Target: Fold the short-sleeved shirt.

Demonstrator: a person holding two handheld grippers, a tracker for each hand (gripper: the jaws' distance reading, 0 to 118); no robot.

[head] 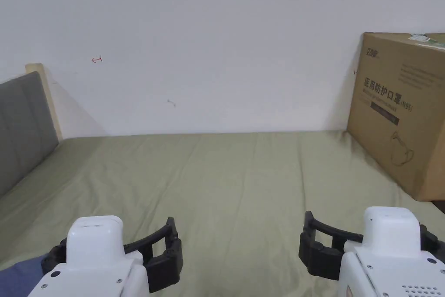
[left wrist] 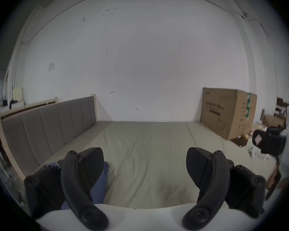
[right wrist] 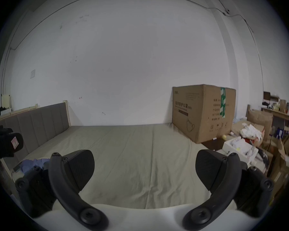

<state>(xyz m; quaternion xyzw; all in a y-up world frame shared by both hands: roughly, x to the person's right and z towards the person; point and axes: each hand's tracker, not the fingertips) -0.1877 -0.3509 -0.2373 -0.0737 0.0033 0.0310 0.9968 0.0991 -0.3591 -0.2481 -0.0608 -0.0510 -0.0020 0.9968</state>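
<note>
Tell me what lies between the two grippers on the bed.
Only bare, creased olive sheet lies between the left gripper and the right gripper, as the head view shows. Both are open. The blue shirt lies off to the left.

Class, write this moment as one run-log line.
left gripper: open, empty | right gripper: open, empty | blue shirt: bunched at bed's left edge, untouched | bed sheet: bare
</note>
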